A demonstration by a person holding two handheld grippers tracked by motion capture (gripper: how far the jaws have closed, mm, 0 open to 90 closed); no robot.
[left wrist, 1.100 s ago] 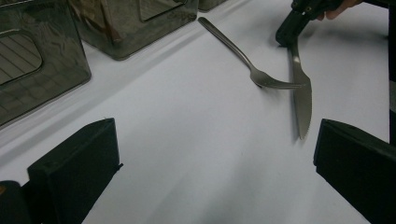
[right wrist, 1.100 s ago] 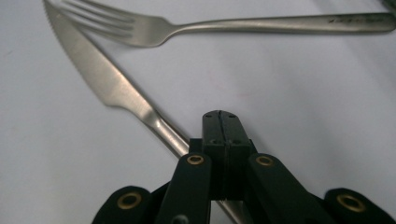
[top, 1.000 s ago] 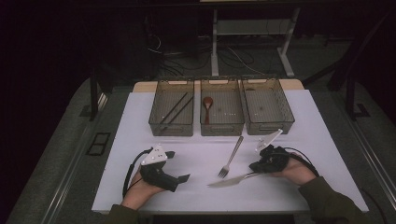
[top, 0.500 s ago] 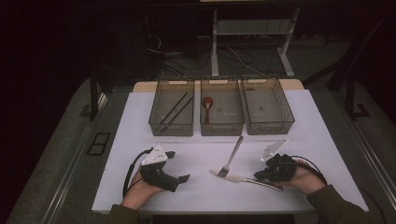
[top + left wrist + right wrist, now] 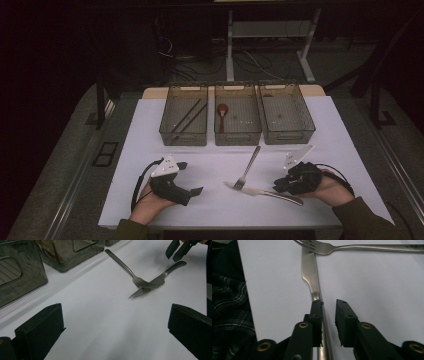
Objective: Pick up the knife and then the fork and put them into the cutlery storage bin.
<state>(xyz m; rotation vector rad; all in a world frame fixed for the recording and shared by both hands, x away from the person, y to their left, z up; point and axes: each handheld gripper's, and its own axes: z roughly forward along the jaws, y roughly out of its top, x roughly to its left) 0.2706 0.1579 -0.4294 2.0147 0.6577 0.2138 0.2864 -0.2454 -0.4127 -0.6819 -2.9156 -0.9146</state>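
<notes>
Knife (image 5: 310, 272), thin, stiff and likely slick steel, lies flat on the white surface (image 5: 210, 200) with blade under fork (image 5: 247, 170) tines, handle between the just-opening right tongs (image 5: 329, 305), best gripped mid-handle; left tongs (image 5: 112, 325) spread, empty.

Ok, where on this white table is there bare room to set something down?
Free: the white table left of the three smoked plastic bins, and the stretch between the left gripper and the steel fork. Crowded: near the right gripper, where fork and steel knife cross.
</notes>
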